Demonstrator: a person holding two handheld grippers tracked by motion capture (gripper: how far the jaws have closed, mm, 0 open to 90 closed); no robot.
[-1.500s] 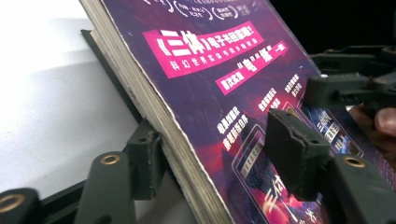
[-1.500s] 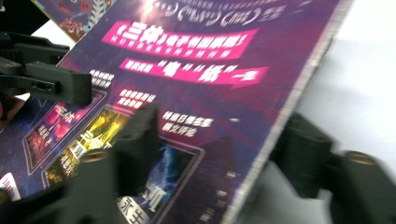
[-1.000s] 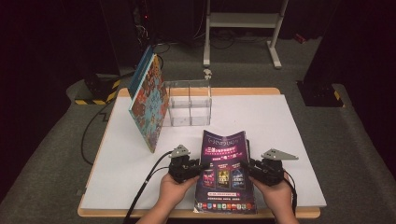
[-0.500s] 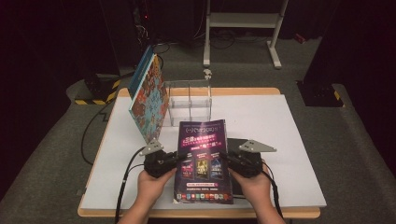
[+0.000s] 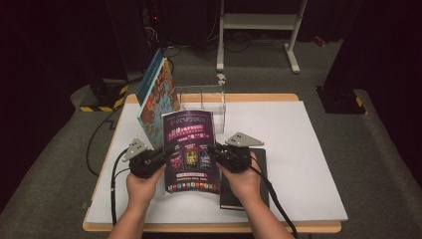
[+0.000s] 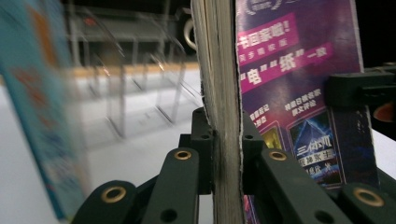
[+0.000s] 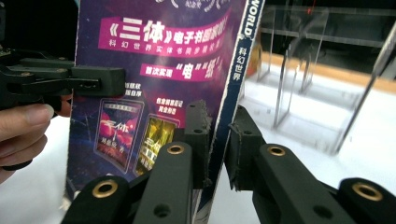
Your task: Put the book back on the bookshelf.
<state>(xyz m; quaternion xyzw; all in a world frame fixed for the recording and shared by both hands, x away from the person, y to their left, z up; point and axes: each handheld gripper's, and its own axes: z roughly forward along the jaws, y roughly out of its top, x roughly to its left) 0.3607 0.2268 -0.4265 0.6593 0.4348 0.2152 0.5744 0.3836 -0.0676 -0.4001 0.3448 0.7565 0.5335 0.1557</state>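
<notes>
Held up above the counter point(image 5: 308, 149): purple magazine point(image 5: 190, 149), near the clear rack point(image 5: 201, 99). Pinched on its page edge by the left tool point(image 5: 166, 151), on its spine by the right tool point(image 5: 219, 151). Both clamped tight.

The left gripper point(image 6: 227, 158) clamps its black fingers point(image 6: 201, 154) on the page edge of the purple magazine point(image 6: 299, 84), with a blurred teal book point(image 6: 42, 107) leftward.
</notes>
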